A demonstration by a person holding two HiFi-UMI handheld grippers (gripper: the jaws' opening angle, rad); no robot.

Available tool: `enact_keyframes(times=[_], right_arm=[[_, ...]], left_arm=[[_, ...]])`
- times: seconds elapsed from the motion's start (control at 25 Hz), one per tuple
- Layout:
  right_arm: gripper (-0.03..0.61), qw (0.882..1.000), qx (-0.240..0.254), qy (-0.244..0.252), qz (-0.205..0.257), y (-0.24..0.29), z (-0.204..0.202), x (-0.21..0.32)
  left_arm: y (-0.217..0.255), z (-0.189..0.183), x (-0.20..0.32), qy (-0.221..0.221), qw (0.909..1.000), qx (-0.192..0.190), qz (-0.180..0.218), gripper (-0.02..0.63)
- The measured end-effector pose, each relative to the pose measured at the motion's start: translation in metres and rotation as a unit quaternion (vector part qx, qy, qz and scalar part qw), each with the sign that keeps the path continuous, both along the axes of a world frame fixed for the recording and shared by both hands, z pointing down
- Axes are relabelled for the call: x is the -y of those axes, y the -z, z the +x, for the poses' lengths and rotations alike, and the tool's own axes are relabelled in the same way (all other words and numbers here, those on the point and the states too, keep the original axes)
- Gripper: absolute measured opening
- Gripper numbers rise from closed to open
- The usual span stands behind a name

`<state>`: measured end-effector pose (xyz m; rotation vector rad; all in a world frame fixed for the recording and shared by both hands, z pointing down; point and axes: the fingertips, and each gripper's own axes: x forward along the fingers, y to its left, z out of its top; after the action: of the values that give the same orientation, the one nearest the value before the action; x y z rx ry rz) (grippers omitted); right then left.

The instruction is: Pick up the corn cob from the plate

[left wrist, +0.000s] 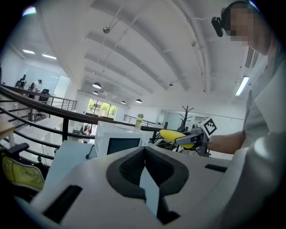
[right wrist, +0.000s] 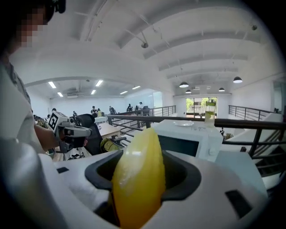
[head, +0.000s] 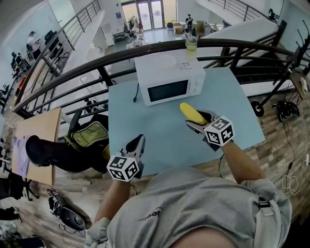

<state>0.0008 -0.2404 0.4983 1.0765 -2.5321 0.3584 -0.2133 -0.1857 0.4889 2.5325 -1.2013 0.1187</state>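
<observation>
A big open-plan office on an upper floor: a dark railing (head: 160, 47) overlooks people (head: 33, 41) at workstations upper left, glass doors (head: 150, 14) top centre, hanging lamps (right wrist: 184, 84) overhead.

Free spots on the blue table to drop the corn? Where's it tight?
Light blue tabletop is bare in front of the white microwave oven, through to the near edge, and in the wide strip right of it. Tighter: the narrow strip left of the microwave, where its black cable runs. Yellow corn cob is clamped in the right gripper jaws.
</observation>
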Motion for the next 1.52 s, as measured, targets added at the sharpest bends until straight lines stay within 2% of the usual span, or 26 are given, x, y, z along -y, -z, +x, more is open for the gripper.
enact_keyframes(times=[0.12,0.28,0.52,0.72,1.0,1.52], right_arm=[[0.270,0.999,-0.003,-0.008,-0.034,-0.036,-0.011,-0.009],[0.270,0.998,-0.017,0.010,-0.065,-0.069,-0.018,-0.020],[0.271,0.994,-0.014,0.064,-0.088,-0.091,0.000,-0.019],[0.272,0.991,-0.005,0.091,-0.094,-0.093,0.019,-0.016],[0.272,0.992,0.009,0.076,-0.101,-0.092,0.045,-0.012],[0.272,0.995,0.011,0.057,-0.084,-0.081,0.050,0.000]], left_arm=[[-0.024,-0.016,-0.004,-0.001,0.9995,-0.010,-0.029,0.018],[-0.046,-0.019,-0.011,0.012,0.9985,-0.009,-0.052,0.018],[-0.065,0.013,-0.020,0.060,0.9959,-0.009,-0.068,0.018],[-0.069,0.045,-0.020,0.074,0.9942,-0.008,-0.077,0.018],[-0.060,0.064,-0.006,0.063,0.9957,0.000,-0.068,0.018],[-0.059,0.062,0.009,0.049,0.9967,0.003,-0.064,0.018]])
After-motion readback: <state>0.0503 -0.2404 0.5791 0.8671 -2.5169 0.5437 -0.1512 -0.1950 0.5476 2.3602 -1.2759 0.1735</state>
